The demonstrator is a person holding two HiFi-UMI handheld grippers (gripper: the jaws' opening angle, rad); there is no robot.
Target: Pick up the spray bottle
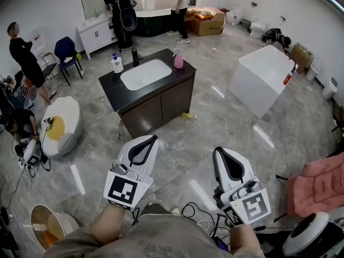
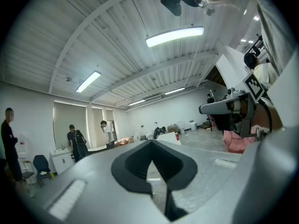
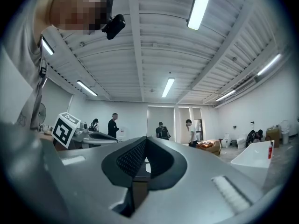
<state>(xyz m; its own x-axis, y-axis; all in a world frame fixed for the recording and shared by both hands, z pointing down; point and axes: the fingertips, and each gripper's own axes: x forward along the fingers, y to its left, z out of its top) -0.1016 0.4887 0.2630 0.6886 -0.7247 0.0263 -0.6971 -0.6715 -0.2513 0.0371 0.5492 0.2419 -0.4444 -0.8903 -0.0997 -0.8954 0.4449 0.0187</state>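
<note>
White left tongs (image 1: 152, 138) and right tongs (image 1: 219, 151), black-lined.

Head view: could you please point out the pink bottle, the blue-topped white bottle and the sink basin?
pink bottle (image 1: 178, 61), head view, its body.
blue-topped white bottle (image 1: 117, 66), head view, its white body.
sink basin (image 1: 146, 74), head view, its bare bowl.

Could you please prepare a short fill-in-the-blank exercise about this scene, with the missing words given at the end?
1. The spray bottle on the dark vanity is ____ in colour.
2. In the head view, it stands to the ____ of the white sink basin.
3. The left gripper and the right gripper are both far from the vanity, empty, with their jaws ____.

Missing words: pink; right; shut
</note>
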